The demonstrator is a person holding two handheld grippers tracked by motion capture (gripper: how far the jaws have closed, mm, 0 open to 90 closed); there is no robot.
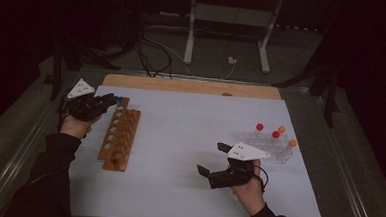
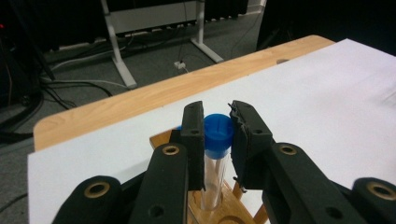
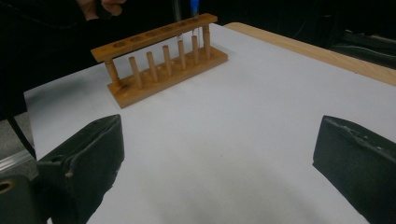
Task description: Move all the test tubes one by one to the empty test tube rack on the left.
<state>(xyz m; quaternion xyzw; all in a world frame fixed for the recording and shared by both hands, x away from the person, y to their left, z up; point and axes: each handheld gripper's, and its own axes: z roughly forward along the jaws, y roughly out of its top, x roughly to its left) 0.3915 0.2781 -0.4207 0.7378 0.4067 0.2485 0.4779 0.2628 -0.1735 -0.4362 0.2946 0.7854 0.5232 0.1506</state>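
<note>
Your left gripper [image 2: 217, 140] clamped a blue-capped tube [image 2: 218, 133], lowering into the rack [image 1: 120, 134]'s end hole; four tubes [image 1: 273, 140] remained. Right gripper [image 1: 213, 159] stood wide, empty.

Dim room, grey floor [image 1: 293, 58], white metal stand [image 1: 231, 15], black cables [image 1: 149, 51]

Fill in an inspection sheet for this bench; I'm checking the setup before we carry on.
Surface: white sheet on wooden table.
Job's things: blue-capped test tube going into far end of wooden rack; more capped tubes in clear rack at right.
Clutter: nothing seen.
Grippers: left tool shut on the tube; right tool open, empty.
Cables: bundle on floor beyond table.
Surroundings: dark room, white frame legs.
</note>
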